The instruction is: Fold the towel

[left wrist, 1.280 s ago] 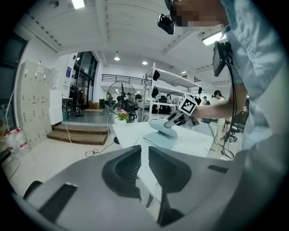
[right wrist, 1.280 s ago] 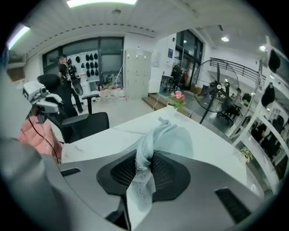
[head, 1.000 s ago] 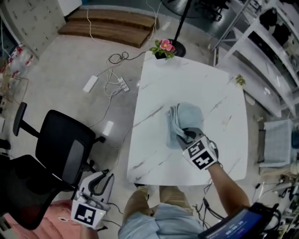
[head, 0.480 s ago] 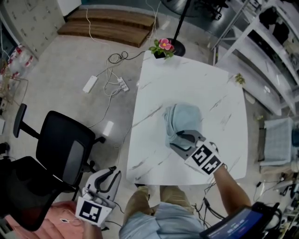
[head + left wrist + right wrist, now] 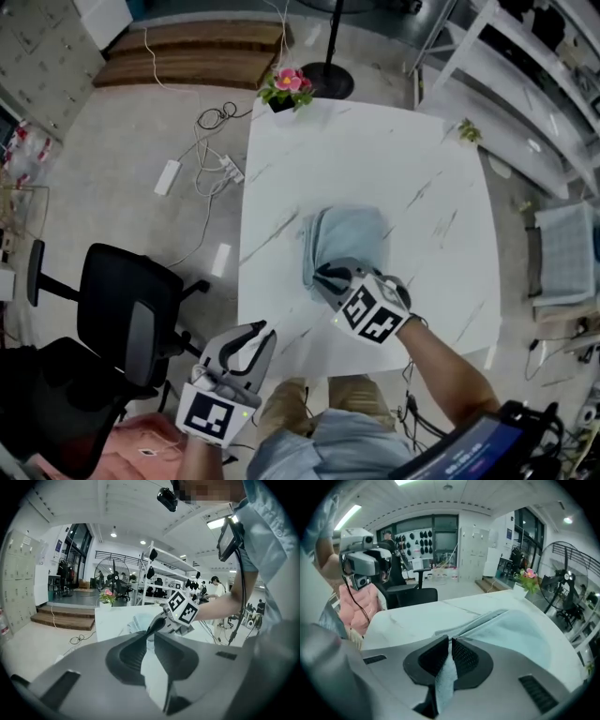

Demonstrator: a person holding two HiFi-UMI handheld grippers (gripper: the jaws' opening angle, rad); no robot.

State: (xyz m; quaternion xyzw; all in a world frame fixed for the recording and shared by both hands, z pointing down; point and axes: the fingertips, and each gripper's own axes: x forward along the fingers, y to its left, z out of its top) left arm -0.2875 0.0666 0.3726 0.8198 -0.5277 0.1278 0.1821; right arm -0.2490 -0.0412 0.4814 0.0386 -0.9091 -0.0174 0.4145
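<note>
Toward the marble worktop's 7 o'clock corner the left hand-held gripper has swung in, its jaws all but together on nothing. The part-folded blue towel lies mid-worktop. The right hand-held gripper, its jaws just closed, pinches the towel's 6 o'clock edge. The next fold probably calls for carrying that edge toward 12 o'clock.

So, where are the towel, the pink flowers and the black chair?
towel [image 5: 352, 234]: head view, on its flat top layer.
pink flowers [image 5: 286, 81]: head view, on the blossoms.
black chair [image 5: 112, 295]: head view, on its seat.
</note>
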